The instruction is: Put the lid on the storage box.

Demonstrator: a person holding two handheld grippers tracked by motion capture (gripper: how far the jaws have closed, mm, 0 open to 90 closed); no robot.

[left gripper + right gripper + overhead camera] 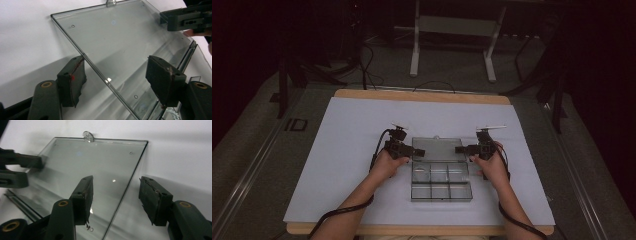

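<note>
Tabletop (312, 190): wooden board, covered almost edge to edge by a pale sheet (352, 130). Dark floor around it. Beyond the far edge, a white metal stand (414, 55) on the floor, with black cables (369, 70) to its left. Left of the tabletop, on the grey surround, the letters "ID" (295, 124) can be read; no other writing or brand is legible.

Clear plastic box (441, 185): sits near the middle of the sheet, slightly to the near side. Six compartments, two rows of three. Contents cannot be made out.

Lid (438, 148): clear, hinged along the box's far side, folded back and lying open on the sheet. A small tab (88, 136) sticks out from its far edge.

Left claw (418, 152): at the lid's left edge. In the left gripper view that edge runs between the pads (72, 83), which stand apart from it. Moderately wide, gripping nothing.

Right claw (459, 149): at the lid's right edge, facing the left one across the lid. In the right gripper view the edge passes between the pads (85, 195) with clear gaps either side. Moderately wide, gripping nothing.

Cables trail from both claws back past the person's forearms to the near edge.
</note>
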